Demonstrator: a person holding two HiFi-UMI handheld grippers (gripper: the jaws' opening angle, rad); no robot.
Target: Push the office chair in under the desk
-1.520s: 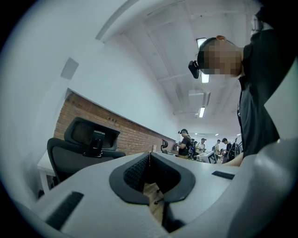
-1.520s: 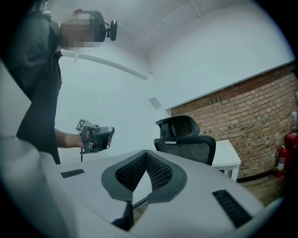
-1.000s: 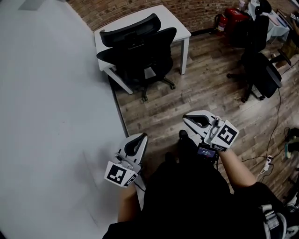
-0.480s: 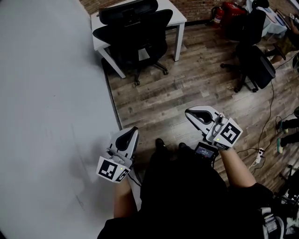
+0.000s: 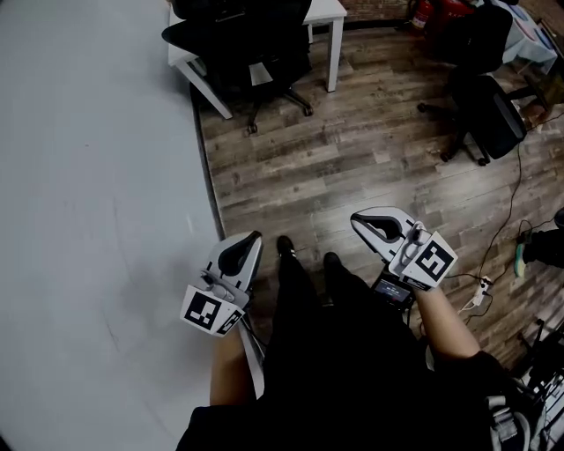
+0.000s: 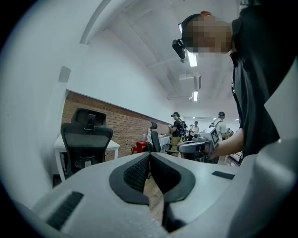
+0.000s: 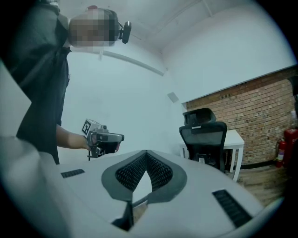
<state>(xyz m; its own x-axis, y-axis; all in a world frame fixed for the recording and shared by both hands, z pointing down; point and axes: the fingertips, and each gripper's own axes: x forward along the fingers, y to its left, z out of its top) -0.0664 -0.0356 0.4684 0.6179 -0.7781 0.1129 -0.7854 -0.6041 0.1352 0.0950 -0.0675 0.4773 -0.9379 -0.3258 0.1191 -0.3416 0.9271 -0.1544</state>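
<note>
A black office chair (image 5: 242, 40) stands at the white desk (image 5: 328, 11) by the wall, at the top edge of the head view and partly cut off. Both grippers are held far from it, near the person's waist. The left gripper (image 5: 240, 251) is shut and holds nothing; the right gripper (image 5: 370, 222) is shut and empty too. The left gripper view looks past its closed tips (image 6: 150, 155) at the chair's back (image 6: 86, 139) and the desk (image 6: 111, 146). The right gripper view shows chair (image 7: 205, 139) and desk (image 7: 235, 139) beyond its closed tips (image 7: 146, 153).
A white wall (image 5: 97, 176) runs along the left. Other black office chairs (image 5: 485, 114) stand at the right, with a red fire extinguisher (image 5: 423, 11) behind and cables (image 5: 507, 229) on the wood floor. People (image 6: 177, 130) stand far back in the room.
The chair and desk have slid up toward the top edge of the head view. Both grippers stay shut in front of the body, and the person's feet now show between them.
</note>
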